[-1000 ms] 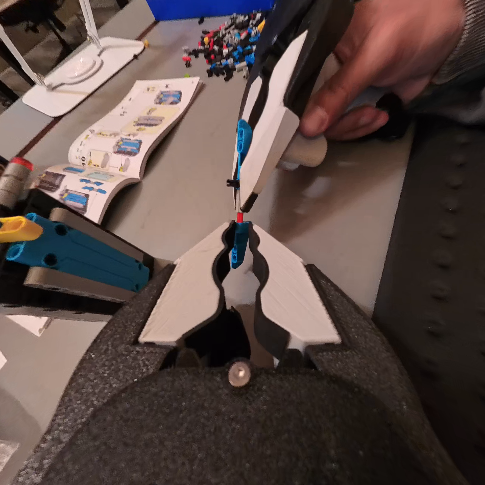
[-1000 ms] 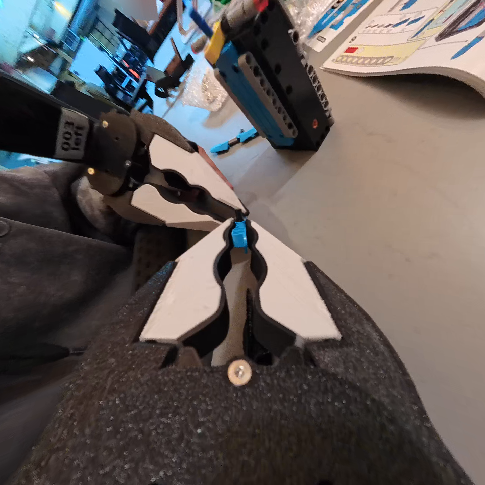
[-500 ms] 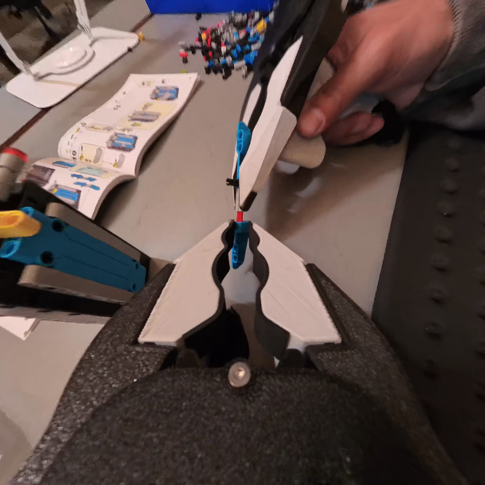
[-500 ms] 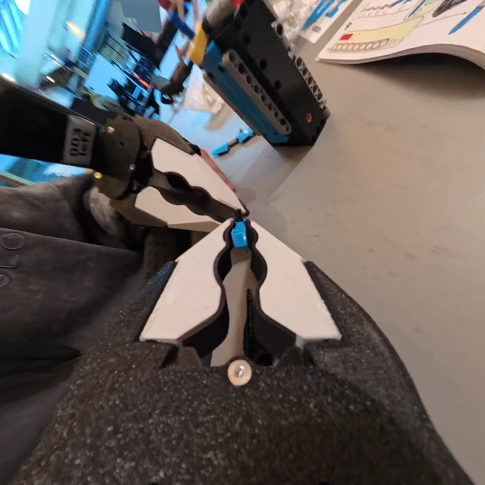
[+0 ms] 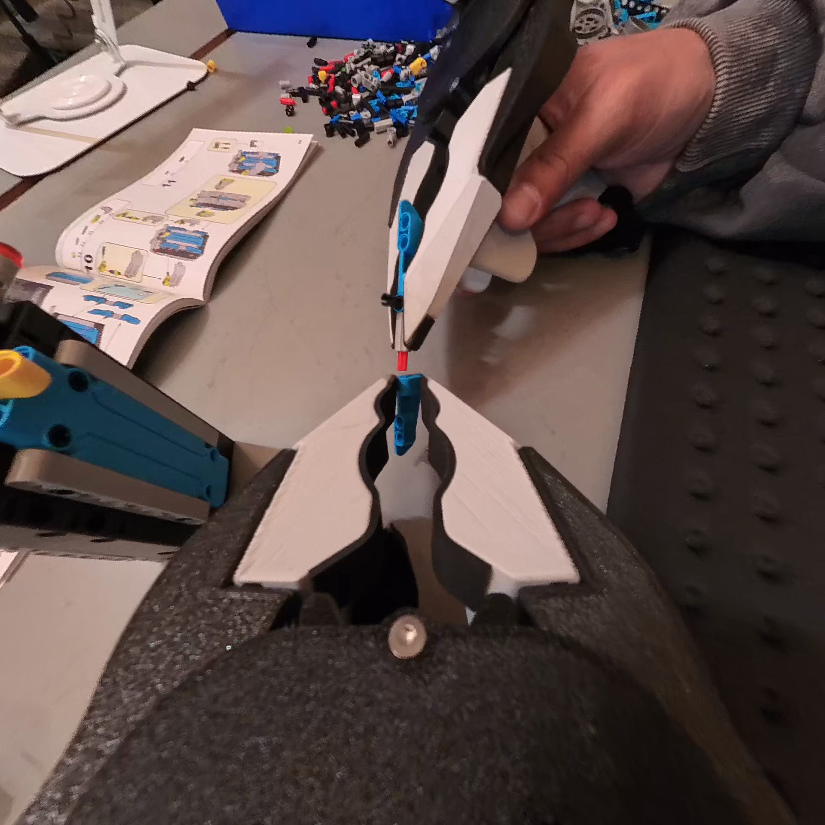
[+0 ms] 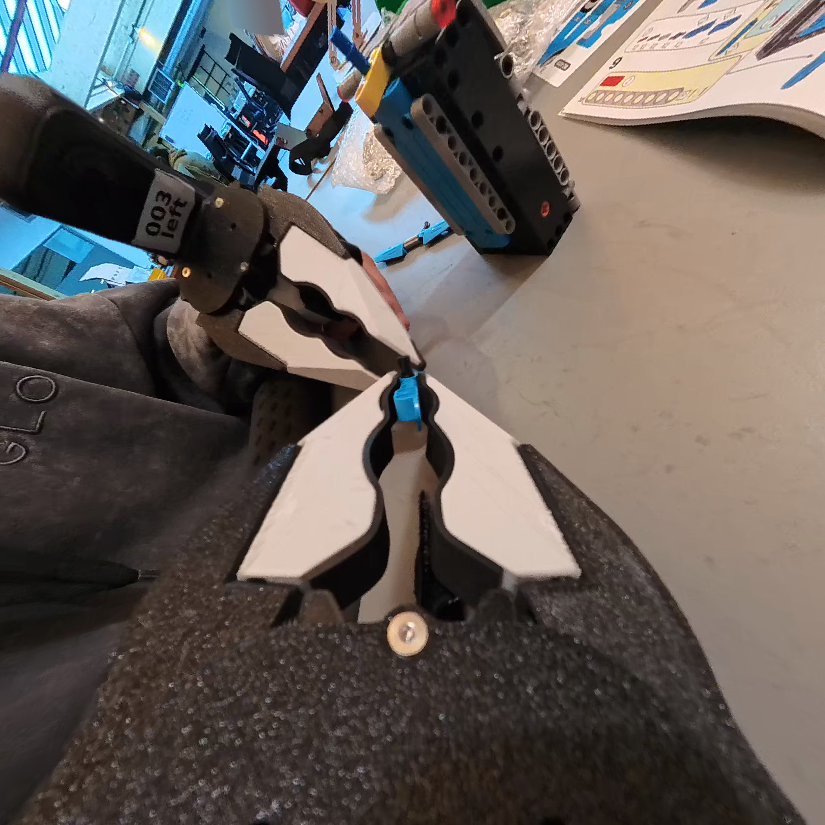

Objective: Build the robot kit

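In the left wrist view my left gripper [image 5: 405, 380] is shut on a small blue beam [image 5: 405, 417] that stands on end between the fingertips. Just beyond it my right gripper [image 5: 402, 343], held by a person's hand [image 5: 625, 134], is shut on another blue piece [image 5: 408, 236] with a black pin [image 5: 391, 301] at its side and a red pin [image 5: 403, 360] poking from the tips. A narrow gap separates the red pin from the left beam. In the right wrist view my right gripper [image 6: 408, 378] grips its blue piece [image 6: 406, 404], tip to tip with my left gripper [image 6: 415, 362].
An open instruction booklet [image 5: 178, 232] lies on the grey table [image 5: 290, 335]. A pile of small parts [image 5: 370, 98] and a blue bin [image 5: 335, 18] are at the back. A part-built blue and black model [image 5: 102, 446] stands left. A dark studded mat [image 5: 736, 446] lies right. Less than 4 cm separates the two grippers' tips.
The red pin touched the top of the left beam before; now a small gap shows between them. Both grippers stay shut.
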Available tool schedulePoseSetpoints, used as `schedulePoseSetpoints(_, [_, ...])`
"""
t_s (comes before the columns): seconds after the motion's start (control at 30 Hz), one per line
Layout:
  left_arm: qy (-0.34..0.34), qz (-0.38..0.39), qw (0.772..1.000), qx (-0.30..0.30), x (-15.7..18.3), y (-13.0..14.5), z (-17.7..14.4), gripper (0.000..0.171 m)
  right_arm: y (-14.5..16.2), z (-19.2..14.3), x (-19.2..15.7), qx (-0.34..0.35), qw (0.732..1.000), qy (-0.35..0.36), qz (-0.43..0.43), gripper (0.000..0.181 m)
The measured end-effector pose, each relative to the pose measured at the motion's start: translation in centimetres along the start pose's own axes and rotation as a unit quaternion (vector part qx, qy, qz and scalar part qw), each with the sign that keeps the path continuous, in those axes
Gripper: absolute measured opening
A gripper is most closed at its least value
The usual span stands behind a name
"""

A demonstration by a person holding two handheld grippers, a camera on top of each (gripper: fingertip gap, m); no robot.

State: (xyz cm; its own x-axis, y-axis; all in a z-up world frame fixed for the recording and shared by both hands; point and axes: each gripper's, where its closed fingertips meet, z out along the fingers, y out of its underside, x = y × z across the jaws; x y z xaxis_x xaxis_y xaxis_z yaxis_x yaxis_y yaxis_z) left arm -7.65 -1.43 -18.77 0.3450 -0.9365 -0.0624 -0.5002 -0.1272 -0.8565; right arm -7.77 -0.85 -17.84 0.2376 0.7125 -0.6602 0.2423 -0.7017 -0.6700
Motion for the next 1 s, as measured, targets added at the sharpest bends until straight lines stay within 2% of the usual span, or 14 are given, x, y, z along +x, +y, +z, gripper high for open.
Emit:
schedulePoseSetpoints(0.3, [-0.009, 0.005, 1.0, 0.0, -0.2, 0.0, -0.1, 0.008, 0.2, 0.3, -0.1, -0.009, 1.0, 0.003, -0.011, 0.007])
schedulePoseSetpoints(0.47, [0.003, -0.017, 1.0, 0.023, -0.1, -0.7, -0.6, 0.006, 0.0, 0.2, -0.7, -0.001, 1.0, -0.004, -0.025, 0.007])
schedulePoseSetpoints(0.67, [0.023, -0.029, 0.999, 0.023, 0.2, -0.6, -0.6, 0.004, 0.3, 0.3, -1.0, -0.024, 0.989, 0.042, -0.137, 0.007])
schedulePoseSetpoints(0.8, [0.031, -0.024, 0.999, 0.008, 0.5, -0.2, -0.4, 0.004, 0.8, 0.4, -0.8, -0.041, 0.982, 0.052, -0.176, 0.006])
schedulePoseSetpoints(0.93, [0.034, -0.002, 0.999, -0.015, 0.9, 0.6, 0.0, 0.004, 1.6, 0.6, -0.6, -0.08, 0.949, 0.09, -0.29, 0.007])
schedulePoseSetpoints(1.0, [0.043, -0.002, 0.999, -0.018, 1.1, 0.7, -0.1, 0.004, 1.7, 0.7, -0.7, -0.085, 0.942, 0.09, -0.312, 0.007])
